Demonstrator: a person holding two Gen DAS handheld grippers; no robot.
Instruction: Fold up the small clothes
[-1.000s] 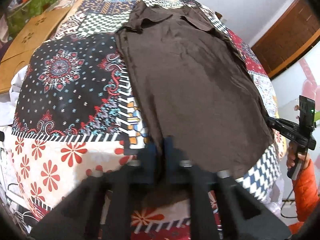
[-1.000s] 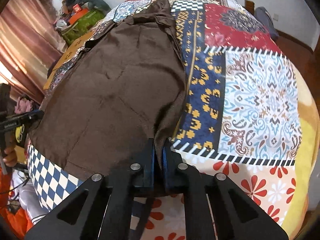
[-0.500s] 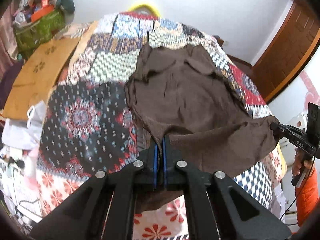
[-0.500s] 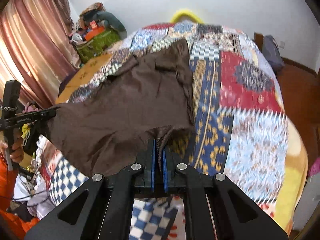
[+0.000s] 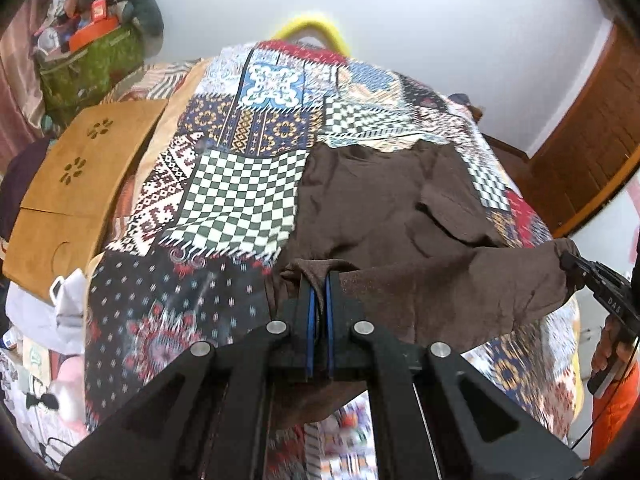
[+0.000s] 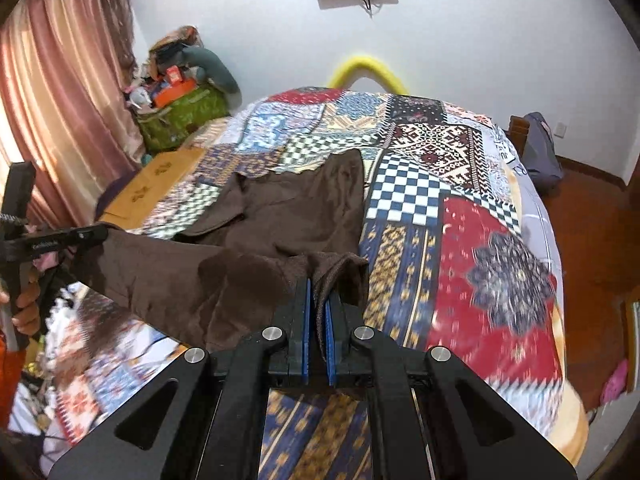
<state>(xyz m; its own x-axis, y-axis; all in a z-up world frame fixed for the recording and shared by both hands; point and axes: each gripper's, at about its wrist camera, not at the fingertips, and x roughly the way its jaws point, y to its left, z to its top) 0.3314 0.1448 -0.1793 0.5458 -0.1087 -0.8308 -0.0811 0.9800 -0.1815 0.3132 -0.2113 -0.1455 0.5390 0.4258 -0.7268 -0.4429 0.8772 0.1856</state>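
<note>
Brown shirt [image 5: 380, 208] hem lifted over patchwork quilt [image 5: 240, 200], left gripper [image 5: 318, 280] and right gripper [image 6: 318, 288] jaws clamped

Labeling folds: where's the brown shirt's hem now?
Lifted off the patchwork quilt, the brown cotton shirt hem hangs between left gripper and right gripper, collar end on quilt.

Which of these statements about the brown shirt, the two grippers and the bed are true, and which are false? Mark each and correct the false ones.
1. Both grippers hold the brown shirt. True.
2. The left gripper is open. False: its fingers are shut on the hem.
3. The shirt's collar end lies on the patchwork quilt. True.
4. The right gripper grips the quilt. False: it grips the shirt.
5. The hem is lifted off the bed. True.
</note>
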